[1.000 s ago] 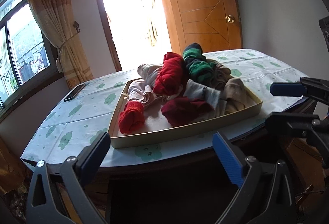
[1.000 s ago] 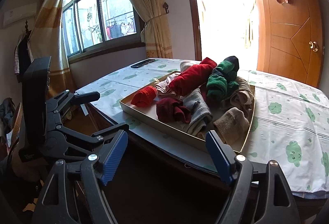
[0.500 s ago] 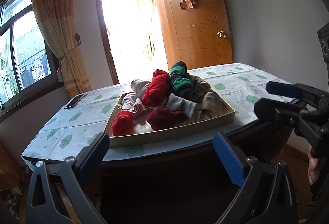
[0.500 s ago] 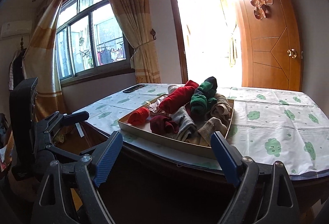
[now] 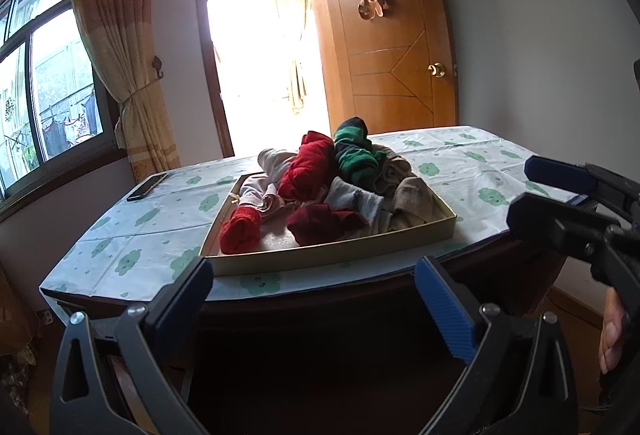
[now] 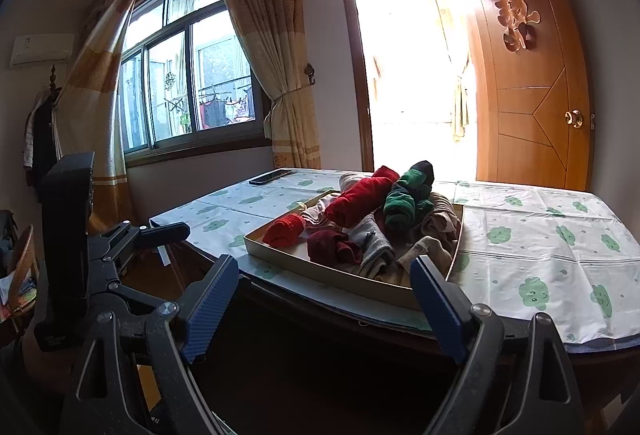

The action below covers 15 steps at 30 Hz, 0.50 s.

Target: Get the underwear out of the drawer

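**Still untouched: the pile waits while both grippers draw back**

Plainly, the underwear (image 5: 336, 191) has not been lifted: rolled and crumpled pieces in red, dark red, green, grey and beige lie heaped in the drawer (image 5: 332, 257), a shallow beige tray that sits on the table (image 5: 132, 235) with its cloud-print cloth. A bright red roll (image 6: 285, 230) lies at the tray's left end, a little apart from the heap. A phone (image 5: 147, 186) lies well apart, near the far left edge.

Compared with a second ago, the tray looks smaller and further off in both wrist views, so both hands have pulled back from the table edge. The left gripper (image 5: 314, 299) stands spread wide with nothing between its blue pads. The right gripper (image 6: 324, 301) is likewise spread and empty; its jaws have just been opening a little further.

That reads as a start position, not progress. A fresh approach toward one piece is needed before any grasp.
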### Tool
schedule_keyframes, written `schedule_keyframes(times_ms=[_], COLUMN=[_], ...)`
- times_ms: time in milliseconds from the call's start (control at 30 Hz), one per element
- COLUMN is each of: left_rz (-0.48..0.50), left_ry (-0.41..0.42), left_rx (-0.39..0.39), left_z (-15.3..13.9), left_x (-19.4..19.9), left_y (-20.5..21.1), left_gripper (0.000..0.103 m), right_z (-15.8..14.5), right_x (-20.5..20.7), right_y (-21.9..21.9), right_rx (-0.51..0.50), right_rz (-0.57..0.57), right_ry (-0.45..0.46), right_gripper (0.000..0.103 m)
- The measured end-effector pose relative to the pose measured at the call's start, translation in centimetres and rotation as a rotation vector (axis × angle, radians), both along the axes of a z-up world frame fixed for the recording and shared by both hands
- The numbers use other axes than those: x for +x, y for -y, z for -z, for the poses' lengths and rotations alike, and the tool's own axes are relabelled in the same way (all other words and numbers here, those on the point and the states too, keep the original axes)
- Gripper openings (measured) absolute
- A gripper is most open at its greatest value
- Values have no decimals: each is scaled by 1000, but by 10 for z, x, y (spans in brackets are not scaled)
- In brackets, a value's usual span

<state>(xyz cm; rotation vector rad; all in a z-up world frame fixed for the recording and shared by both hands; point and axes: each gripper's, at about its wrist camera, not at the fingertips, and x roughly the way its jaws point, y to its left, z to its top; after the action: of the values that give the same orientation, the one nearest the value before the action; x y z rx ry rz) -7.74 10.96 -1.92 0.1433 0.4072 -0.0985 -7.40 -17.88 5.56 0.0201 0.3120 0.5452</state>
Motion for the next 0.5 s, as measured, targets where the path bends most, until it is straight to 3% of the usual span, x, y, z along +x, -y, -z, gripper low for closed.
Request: schedule_keyframes(times_ms=[500], left_rz=[-3], left_ry=[-27], left_rx=[1], left_z=[7], left_x=[0], left_y=[4], left_gripper=[103], right_z=[6], right_x=[-4], right_y=[-5], right_rx=[-12], right_rz=[-17], right_ry=[-5], right_gripper=[89])
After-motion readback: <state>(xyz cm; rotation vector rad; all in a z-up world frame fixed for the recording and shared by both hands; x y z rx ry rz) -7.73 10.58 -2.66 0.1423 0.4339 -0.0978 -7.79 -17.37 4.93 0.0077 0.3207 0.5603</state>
